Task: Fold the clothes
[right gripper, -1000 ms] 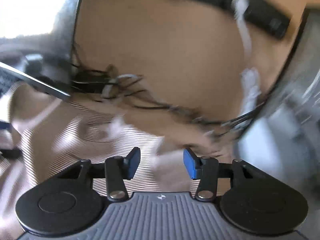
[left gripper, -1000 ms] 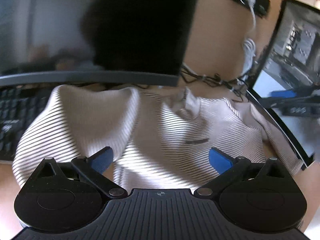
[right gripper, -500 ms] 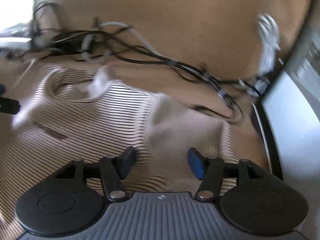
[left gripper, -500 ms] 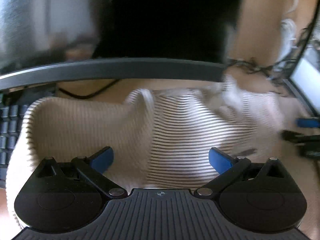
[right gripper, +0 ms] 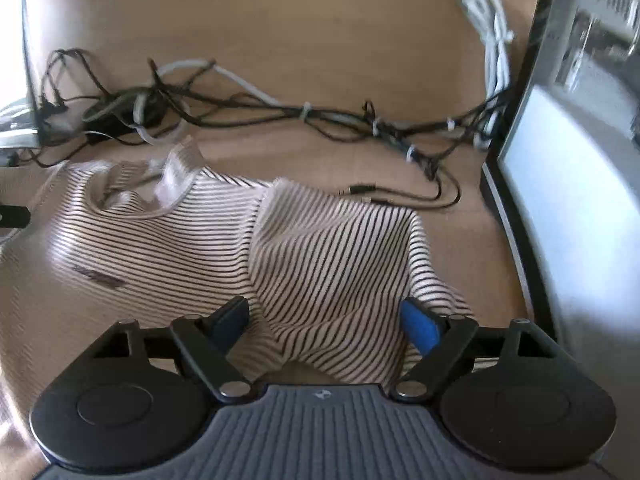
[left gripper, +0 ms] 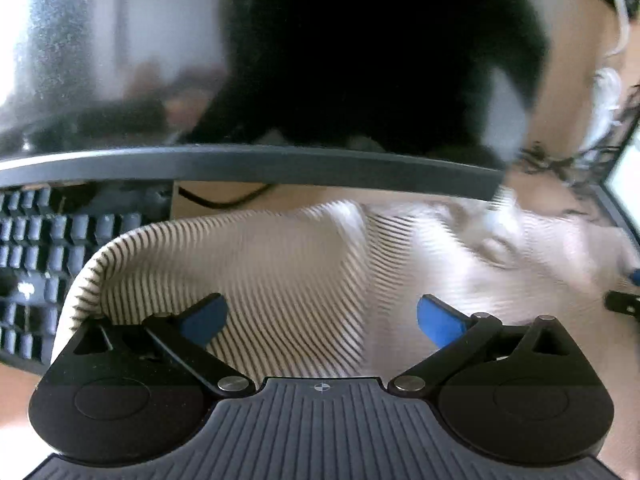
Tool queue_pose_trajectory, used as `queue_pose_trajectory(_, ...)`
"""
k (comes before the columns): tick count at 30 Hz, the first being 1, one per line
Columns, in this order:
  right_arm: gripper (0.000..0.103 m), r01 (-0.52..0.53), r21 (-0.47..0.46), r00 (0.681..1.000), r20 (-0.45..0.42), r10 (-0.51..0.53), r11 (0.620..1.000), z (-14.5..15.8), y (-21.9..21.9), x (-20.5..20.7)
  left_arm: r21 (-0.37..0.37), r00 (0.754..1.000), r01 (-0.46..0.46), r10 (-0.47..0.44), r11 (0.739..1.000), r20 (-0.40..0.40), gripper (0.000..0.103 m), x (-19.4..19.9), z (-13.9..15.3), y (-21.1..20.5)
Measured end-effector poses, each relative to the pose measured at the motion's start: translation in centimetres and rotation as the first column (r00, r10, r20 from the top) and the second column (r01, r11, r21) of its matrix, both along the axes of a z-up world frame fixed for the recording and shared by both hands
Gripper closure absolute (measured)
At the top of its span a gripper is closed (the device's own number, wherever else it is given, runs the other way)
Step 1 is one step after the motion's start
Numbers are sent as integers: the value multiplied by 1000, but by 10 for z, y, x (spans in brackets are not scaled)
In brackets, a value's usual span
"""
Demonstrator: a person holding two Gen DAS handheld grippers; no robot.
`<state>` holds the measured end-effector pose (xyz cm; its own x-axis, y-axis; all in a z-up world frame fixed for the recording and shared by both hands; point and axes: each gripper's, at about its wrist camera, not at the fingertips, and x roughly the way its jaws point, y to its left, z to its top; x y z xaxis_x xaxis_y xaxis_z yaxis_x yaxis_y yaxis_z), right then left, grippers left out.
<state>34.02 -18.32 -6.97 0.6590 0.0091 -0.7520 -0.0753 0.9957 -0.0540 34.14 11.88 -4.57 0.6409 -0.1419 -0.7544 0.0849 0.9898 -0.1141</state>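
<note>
The striped long-sleeve top lies spread on the brown worktop, neckline toward the far edge, small dark chest label facing up; each sleeve is turned in over the body, so the garment reads as part-folded, its sides brought inward to make a narrower panel. The right tool has its blue pads spread wide apart, the folded right sleeve lying loose between them and gripped by neither; the left tool is likewise spread wide and holds nothing, poised low above the left sleeve, which bulges in a rounded fold. Both tools sit close over the cloth, probably to settle or take hold of the sleeves.

The worktop is crowded: a dark keyboard sits just left of the top and partly under its edge; a monitor stands behind it, its lower bezel close to the fabric; a tangle of black and white cables runs along the back; a second screen rises at the right, leaving the garment little spare room.
</note>
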Motion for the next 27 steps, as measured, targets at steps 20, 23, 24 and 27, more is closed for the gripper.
queue_pose_trajectory(20,15,-201,-298,980,-67,190,933,9,63,-249,0,966,258,-258,966,4,0,-162,4,16)
queue_pose_trajectory(23,15,-238,-348,969,-24,245,907,-2,72,-250,1,967,256,-256,967,20,0,-178,10,6)
queue_pose_trajectory(24,16,-212,-344,973,16,232,915,2,71,-247,4,966,255,-255,967,30,0,-184,12,2)
queue_pose_trajectory(27,52,-137,-325,972,138,191,936,13,69,-237,27,957,285,-286,958,42,0,-206,15,-17)
